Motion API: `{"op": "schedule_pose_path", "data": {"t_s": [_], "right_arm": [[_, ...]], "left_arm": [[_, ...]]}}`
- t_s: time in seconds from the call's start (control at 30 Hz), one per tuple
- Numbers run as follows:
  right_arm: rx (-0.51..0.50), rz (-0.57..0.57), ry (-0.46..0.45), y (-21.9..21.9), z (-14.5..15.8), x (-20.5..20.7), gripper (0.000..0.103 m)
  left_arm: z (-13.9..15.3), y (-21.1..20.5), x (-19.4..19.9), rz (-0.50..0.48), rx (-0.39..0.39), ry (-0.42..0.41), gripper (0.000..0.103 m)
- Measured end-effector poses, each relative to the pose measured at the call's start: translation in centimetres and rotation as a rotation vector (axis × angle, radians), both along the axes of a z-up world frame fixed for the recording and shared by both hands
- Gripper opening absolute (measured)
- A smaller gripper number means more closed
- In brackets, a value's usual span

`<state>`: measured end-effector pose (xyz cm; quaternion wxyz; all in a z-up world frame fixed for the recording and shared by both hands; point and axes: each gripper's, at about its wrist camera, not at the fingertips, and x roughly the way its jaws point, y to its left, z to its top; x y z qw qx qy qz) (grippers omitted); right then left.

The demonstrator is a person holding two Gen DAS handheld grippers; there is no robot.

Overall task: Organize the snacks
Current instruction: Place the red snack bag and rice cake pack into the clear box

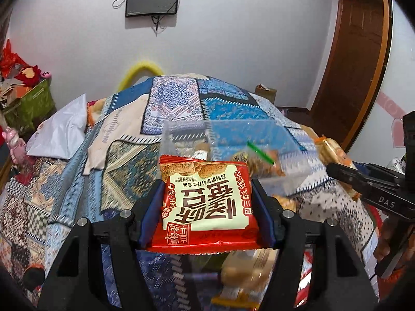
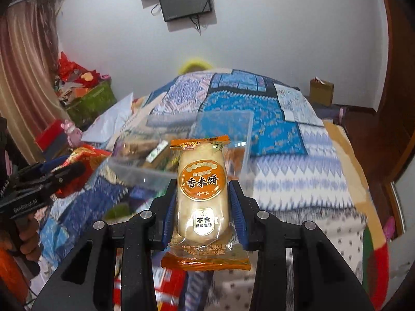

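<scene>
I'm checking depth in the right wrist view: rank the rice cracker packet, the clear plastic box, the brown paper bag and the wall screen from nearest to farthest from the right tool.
1. rice cracker packet: held in the right tool.
2. clear plastic box: just ahead, left, on the bed.
3. brown paper bag: beyond the bed, far right.
4. wall screen: high on the back wall.
</scene>
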<state>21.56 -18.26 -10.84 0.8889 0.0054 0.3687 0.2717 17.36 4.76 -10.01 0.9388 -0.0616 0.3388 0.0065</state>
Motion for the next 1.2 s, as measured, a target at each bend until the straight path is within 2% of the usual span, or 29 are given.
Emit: {"op": "schedule_pose_path", "data": {"t_s": [0.17,0.53,1.0,1.07,1.2], "right_arm": [[0.007,-0.002,-0.009,0.7,-0.1,2.4,0.035],[-0.011,0.026,0.047,2.9,-3.0,6.5,0.035],[-0.058,0.061,0.058,3.7,-4.7,7.7,0.037],[-0.07,0.065,0.06,3.8,-4.6,7.6,0.038],[-0.08,0.061,0.042,3.8,-4.0,7.1,0.052]], "left_arm": [[-0.6,-1.0,3.1,-0.024,0.0,0.001,0.064],[-3.3,-3.1,9.0,-0.059,0.03,0.039,0.064],[-4.8,-2.8,11.7,-0.072,0.001,0.092,0.065],[-4.6,-2.9,11.5,-0.071,0.008,0.091,0.065],[-3.9,-2.7,10.7,-0.07,0.007,0.08,0.065]]}}
